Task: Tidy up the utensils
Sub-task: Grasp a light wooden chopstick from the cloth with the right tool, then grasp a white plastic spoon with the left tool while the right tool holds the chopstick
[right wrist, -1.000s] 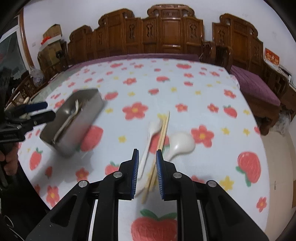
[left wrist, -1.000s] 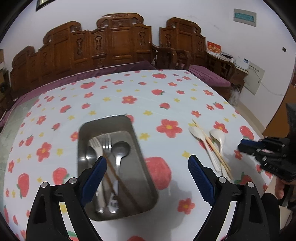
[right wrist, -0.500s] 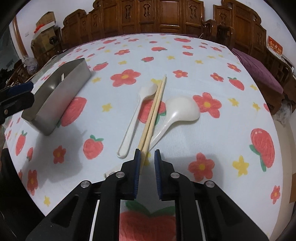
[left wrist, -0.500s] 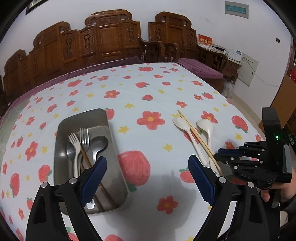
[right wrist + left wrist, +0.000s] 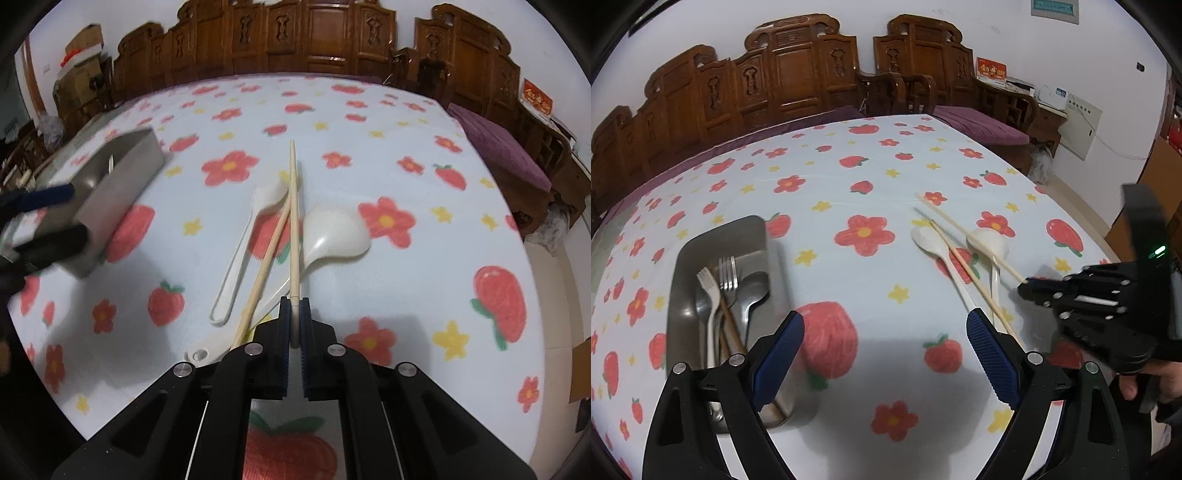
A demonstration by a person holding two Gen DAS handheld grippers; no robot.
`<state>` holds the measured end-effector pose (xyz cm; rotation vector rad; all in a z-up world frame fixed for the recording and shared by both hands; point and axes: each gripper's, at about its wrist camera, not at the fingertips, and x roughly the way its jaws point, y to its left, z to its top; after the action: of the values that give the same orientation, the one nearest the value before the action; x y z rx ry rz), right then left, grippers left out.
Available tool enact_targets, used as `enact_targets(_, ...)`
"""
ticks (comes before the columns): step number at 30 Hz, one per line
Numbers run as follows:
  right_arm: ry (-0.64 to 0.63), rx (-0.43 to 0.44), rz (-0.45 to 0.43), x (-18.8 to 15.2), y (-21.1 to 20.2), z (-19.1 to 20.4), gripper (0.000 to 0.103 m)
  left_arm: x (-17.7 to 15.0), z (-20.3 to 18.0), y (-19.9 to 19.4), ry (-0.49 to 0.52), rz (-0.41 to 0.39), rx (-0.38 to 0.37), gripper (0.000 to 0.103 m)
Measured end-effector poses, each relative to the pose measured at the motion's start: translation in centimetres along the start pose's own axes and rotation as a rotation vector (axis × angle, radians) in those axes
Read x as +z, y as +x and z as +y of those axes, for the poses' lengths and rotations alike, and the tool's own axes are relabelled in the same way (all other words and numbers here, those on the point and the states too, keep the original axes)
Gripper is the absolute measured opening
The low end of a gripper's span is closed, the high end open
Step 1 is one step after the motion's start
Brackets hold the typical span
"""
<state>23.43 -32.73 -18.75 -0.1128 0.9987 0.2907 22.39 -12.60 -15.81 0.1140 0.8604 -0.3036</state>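
Observation:
My right gripper (image 5: 294, 310) is shut on the near end of one wooden chopstick (image 5: 293, 221), which points away over the table. A second chopstick (image 5: 264, 273) lies loose beside it, crossing two white spoons, a slim one (image 5: 240, 254) and a wide one (image 5: 332, 236). The steel tray (image 5: 687, 295) at the left holds forks, spoons and chopsticks. My left gripper (image 5: 885, 354) is open and empty, between the tray and the spoons. The right gripper also shows in the left wrist view (image 5: 1027, 290).
The table carries a white cloth (image 5: 864, 184) with strawberries and flowers. Carved wooden chairs (image 5: 798, 74) line the far side. The table's right edge drops to the floor (image 5: 1082, 199).
My right gripper moved forward and closed on one chopstick, which now diverges from the other. My left gripper shifted right, away from the tray.

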Motion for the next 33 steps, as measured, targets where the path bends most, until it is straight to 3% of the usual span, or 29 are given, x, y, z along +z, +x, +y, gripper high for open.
enact_targets(11, 0.057, -0.010, -0.071, 1.0, -2.9, -2.7, 0.006, 2.0, -2.9, 5.7, 0.005, 0.048, 0.008, 0.083)
enact_targets(17, 0.100, 0.006, -0.084, 1.2, -3.3, -3.9, 0.006, 2.8, -4.3, 8.3, 0.011, 0.084, 0.001, 0.066)
enact_targets(25, 0.121, 0.020, -0.085, 1.2, -3.3, -4.3, 0.006, 3.3, -5.3, 10.6, 0.000, 0.133, -0.018, 0.033)
enact_targets(30, 0.120, 0.022, -0.084, 1.2, -3.2, -4.2, 0.006, 3.3, -5.3, 11.1, -0.015, 0.143, -0.007, 0.025)
enact_targets(33, 0.115, 0.022, -0.082, 1.2, -3.1, -4.0, 0.006, 3.2, -5.1, 10.9, -0.023, 0.149, -0.011, 0.006)
